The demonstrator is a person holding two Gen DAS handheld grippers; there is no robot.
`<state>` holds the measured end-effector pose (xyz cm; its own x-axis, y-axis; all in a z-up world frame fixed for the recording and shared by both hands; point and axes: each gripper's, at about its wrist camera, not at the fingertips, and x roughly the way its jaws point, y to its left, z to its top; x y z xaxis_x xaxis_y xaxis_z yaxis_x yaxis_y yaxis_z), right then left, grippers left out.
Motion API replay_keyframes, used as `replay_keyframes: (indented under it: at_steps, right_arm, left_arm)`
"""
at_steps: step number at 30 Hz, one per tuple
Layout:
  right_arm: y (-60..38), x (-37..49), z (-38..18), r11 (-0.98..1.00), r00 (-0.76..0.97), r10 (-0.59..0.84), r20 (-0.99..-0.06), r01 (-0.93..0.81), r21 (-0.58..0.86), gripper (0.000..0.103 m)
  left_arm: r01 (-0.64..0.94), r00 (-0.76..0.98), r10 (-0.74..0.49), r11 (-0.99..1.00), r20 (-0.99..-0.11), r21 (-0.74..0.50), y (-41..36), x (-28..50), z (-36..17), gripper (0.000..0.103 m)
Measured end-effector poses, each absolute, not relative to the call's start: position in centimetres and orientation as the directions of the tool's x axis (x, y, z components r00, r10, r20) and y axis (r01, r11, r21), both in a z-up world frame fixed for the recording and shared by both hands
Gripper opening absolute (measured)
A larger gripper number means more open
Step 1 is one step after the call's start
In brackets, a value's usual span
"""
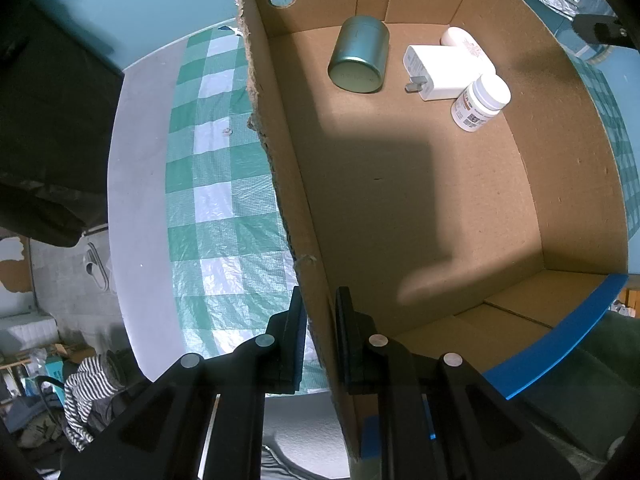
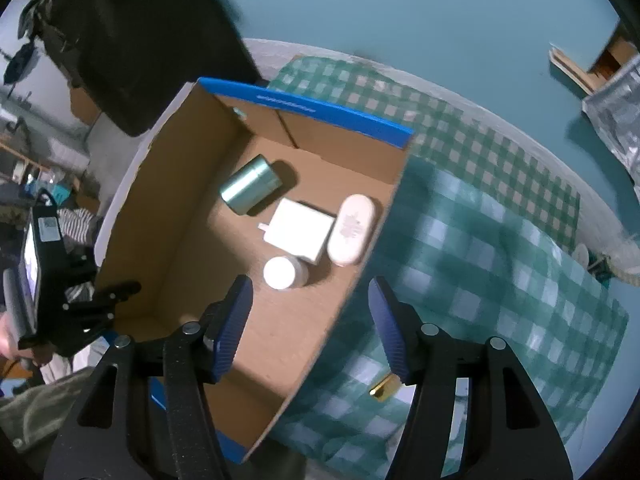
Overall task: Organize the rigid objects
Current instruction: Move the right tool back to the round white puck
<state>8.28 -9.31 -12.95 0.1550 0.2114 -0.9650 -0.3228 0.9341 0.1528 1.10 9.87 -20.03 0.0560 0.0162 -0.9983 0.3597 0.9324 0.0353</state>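
gold object [image 2: 383, 389]: half hidden behind right claw finger | pill bottle [image 1: 480, 102] label: unreadable

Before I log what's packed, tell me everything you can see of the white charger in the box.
The white charger is a flat, square, glossy plastic block with two metal prongs sticking out of one edge. It lies flat on the floor of the cardboard box, between the green tin and the white oval case. The pill bottle sits close against it. Neither gripper touches it.
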Motion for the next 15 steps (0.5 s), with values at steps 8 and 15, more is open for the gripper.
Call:
replay_keyframes:
  at_steps: [8,15]
  right_arm:
    - [-12.6,7.7,-12.2,0.959,0.166,0.184,-0.969,-0.247,0.140,0.064]
    - [-16.2,7.1,-12.3,0.977,0.157,0.152,-0.976,-0.173,0.124,0.064]
  left_arm:
    - [0.359,0.057,0.015,0.933,-0.998,0.035,9.9,1.0,-20.1,0.014]
    - [0.359,0.056,0.016,0.933,-0.998,0.035,9.9,1.0,-20.1,0.014]
